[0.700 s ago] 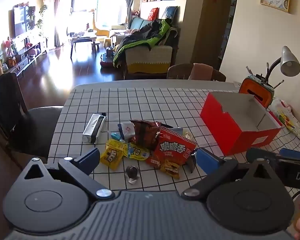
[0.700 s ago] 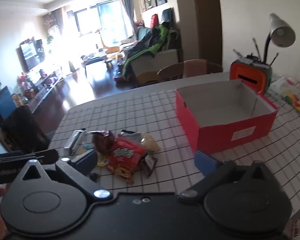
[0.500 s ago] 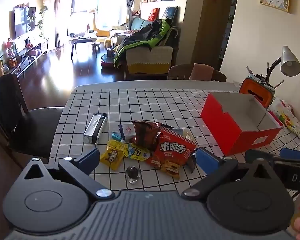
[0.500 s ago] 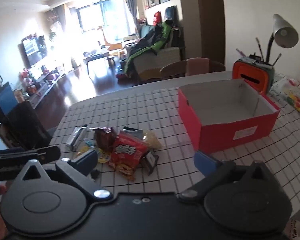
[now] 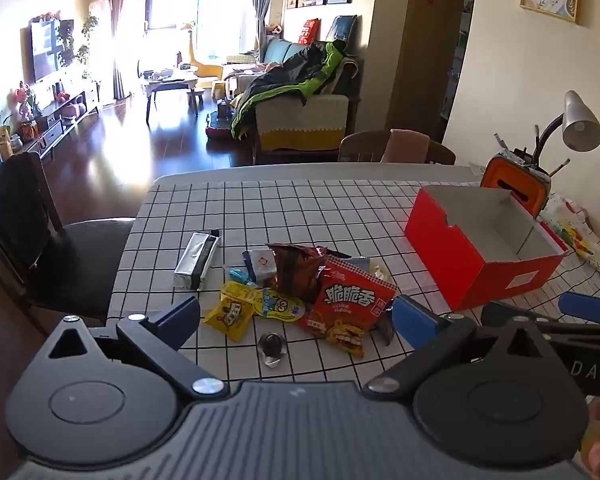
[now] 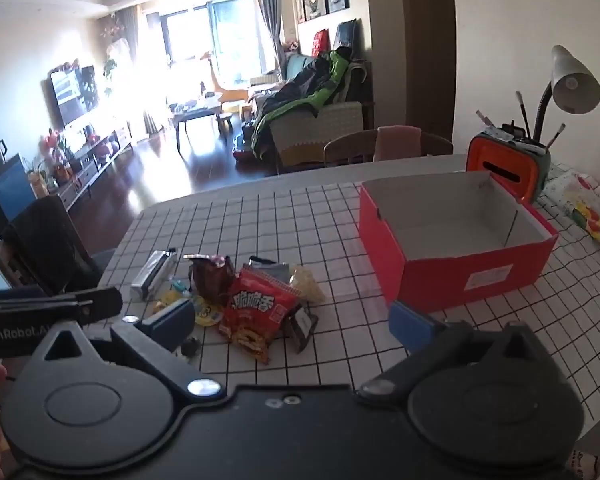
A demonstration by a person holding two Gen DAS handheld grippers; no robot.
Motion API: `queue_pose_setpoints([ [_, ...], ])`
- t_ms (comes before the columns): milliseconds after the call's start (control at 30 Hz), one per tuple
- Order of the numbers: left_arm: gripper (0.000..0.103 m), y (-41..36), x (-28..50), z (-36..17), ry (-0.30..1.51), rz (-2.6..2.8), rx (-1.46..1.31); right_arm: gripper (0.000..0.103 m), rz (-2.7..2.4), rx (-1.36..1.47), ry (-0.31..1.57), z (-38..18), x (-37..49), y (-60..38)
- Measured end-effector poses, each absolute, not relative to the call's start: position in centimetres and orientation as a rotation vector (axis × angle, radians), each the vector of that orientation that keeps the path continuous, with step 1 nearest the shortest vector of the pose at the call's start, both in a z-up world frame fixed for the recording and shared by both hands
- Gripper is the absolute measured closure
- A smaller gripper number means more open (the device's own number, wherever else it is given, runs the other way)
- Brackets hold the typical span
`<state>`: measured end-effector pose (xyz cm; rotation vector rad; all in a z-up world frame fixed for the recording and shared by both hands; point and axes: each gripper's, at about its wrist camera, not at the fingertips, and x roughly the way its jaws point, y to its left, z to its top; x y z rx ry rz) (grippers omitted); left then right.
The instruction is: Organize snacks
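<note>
A pile of snacks lies on the checked tablecloth: a red chip bag [image 5: 350, 302] [image 6: 259, 312], a brown bag [image 5: 295, 266] [image 6: 211, 278], yellow packets [image 5: 235, 314], a silver bar [image 5: 197, 260] [image 6: 153, 274] and a small dark wrapped candy [image 5: 271, 346]. An empty red box [image 5: 476, 260] [image 6: 452, 280] stands open to the right. My left gripper [image 5: 295, 316] is open and empty, just short of the pile. My right gripper [image 6: 291, 324] is open and empty, between the pile and the box.
An orange pen holder [image 6: 504, 168] and a desk lamp [image 6: 572, 84] stand behind the box. A colourful bag [image 6: 588, 212] lies at the far right. A dark chair [image 5: 39, 240] stands at the table's left side. A wooden chair [image 5: 396, 148] is at the far edge.
Both grippers have drawn slightly up and back; the pile sits a little lower in view. Nothing was taken hold of.
</note>
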<state>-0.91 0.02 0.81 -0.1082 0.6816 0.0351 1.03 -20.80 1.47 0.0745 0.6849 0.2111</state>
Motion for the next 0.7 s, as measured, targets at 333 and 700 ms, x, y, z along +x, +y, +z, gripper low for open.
queue_pose_setpoints([
  [333,0.000,-0.32,-1.17,1.03,0.675,0.031,-0.109,0.000,0.199,0.066,0.667,1.93,0.61,-20.78],
  [700,0.000,-0.31,-1.11,1.11,0.682,0.025,-0.112,0.000,0.200,0.063,0.653,2.22,0.34,-20.71],
])
